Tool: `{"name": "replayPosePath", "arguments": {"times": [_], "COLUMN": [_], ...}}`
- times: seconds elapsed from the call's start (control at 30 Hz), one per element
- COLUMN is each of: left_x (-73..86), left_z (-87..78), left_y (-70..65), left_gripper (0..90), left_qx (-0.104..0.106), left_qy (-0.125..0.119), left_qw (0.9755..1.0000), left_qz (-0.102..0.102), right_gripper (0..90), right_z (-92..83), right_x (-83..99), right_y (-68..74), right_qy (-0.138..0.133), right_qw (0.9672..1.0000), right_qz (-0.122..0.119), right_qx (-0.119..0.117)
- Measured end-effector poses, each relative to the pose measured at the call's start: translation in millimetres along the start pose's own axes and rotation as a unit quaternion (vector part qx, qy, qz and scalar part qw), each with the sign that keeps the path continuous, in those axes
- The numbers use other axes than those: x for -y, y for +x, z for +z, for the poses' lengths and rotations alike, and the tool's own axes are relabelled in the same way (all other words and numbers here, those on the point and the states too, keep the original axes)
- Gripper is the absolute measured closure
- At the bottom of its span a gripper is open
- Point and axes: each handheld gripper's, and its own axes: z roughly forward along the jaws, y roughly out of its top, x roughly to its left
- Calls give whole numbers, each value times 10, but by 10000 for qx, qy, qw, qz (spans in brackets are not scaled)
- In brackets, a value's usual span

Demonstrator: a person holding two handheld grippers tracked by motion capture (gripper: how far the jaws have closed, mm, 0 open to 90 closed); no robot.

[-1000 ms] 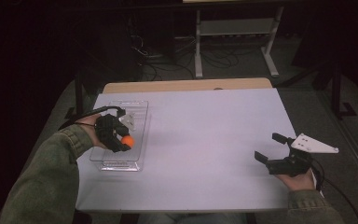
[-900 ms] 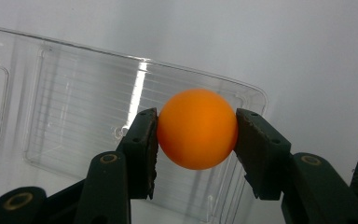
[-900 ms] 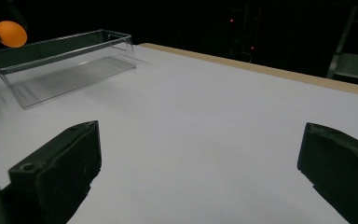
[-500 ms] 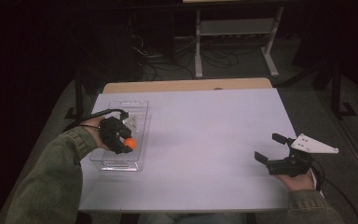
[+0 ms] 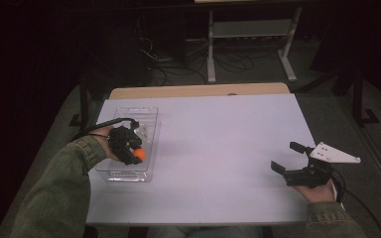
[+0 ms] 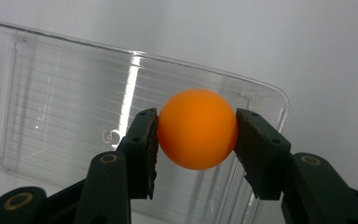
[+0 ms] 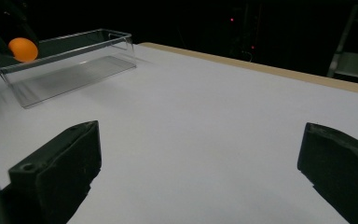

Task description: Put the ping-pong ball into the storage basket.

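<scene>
The left gripper (image 5: 135, 154), at the left of the high view, has its jaws clamped on the orange ball (image 6: 197, 128) above the clear tray (image 5: 150, 119), so only the drop looks left, while the right gripper (image 5: 293, 157) waits with jaws wide apart at lower right.

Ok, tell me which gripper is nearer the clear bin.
Left. The left gripper is over the bin, holding an orange ball; the right gripper sits far across the table, jaws open.
</scene>
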Motion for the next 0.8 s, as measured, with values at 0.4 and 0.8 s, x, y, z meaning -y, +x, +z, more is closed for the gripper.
{"name": "replayPosePath", "arguments": {"times": [0.4, 0.8], "left_x": [-29, -72], "left_z": [101, 188], "left_y": [3, 17], "left_gripper": [506, 506], "left_qx": [-6, 27], "left_qy": [174, 259], "left_qw": [9998, 9996], "left_qz": [90, 144], "right_gripper": [0, 0], "right_z": [2, 2], "right_x": [3, 3], "right_y": [0, -3], "right_qy": [8, 10], "right_qw": [10000, 10000], "right_qz": [-2, -4], "right_qx": [5, 1]}}
